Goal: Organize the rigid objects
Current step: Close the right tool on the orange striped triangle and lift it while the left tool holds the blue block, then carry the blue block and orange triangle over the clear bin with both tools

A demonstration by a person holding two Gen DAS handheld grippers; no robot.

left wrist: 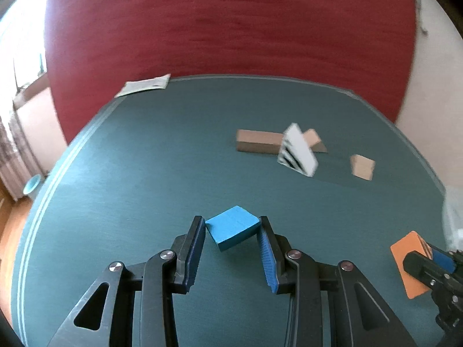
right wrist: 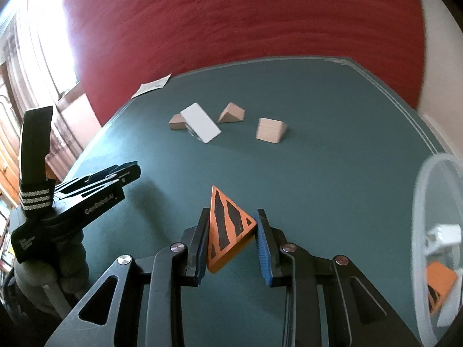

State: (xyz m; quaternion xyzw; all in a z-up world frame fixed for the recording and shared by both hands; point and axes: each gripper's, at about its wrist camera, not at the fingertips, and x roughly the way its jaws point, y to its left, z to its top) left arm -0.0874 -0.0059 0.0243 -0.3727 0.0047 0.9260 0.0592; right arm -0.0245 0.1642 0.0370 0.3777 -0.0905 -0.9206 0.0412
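Gripping an orange triangular wooden wedge with black stripes [right wrist: 228,225], the right claw [right wrist: 231,231] has its pads clamped on the wedge's two flat sides and holds it above the green-covered desk [right wrist: 318,159]. The left claw [left wrist: 231,231] pinches a blue painted wooden block [left wrist: 233,227] by opposite edges, the block sitting skewed between the pads, so the grip looks less secure. Both pieces appear stiff, light and smooth-painted; flat parallel faces are judged the soundest places to take hold, sloped faces likely to slip.

On the far desk lie a white striped wedge [right wrist: 201,127] and plain wooden blocks [right wrist: 270,130]. Only the right wrist view shows the clear round plastic container [right wrist: 434,231] at the right edge, with an orange piece inside. Only the left wrist view shows the long plain wooden bar [left wrist: 257,141] at full length behind the white wedge.
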